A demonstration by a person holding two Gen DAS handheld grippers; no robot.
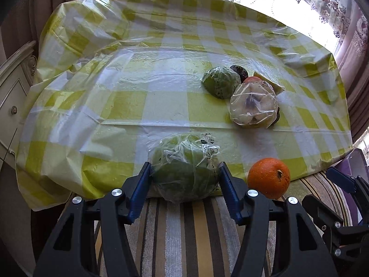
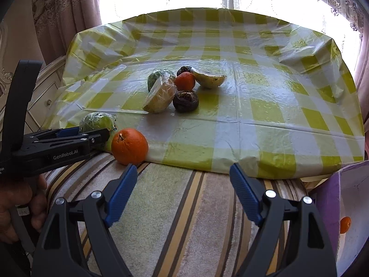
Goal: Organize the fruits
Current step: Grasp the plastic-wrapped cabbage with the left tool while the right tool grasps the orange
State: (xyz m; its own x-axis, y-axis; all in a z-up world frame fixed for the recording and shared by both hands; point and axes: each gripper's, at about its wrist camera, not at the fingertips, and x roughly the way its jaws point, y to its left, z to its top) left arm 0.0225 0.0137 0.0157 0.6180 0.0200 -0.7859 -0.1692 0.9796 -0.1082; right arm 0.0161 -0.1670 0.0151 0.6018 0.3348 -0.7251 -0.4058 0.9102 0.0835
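A: Blue pads of the left gripper (image 1: pixel 185 173) are clenched on the wrapped green fruit (image 1: pixel 184 173) at the tablecloth (image 1: pixel 129 101) edge.
B: And the right gripper (image 2: pixel 182 177)?
A: Released, empty; the orange (image 2: pixel 129 146) sits at its 11 o'clock.

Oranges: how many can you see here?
3. One orange sits at the table's near edge beside the wrapped green fruit; a second is in the middle pile; a third lies in the purple box. More may be hidden.
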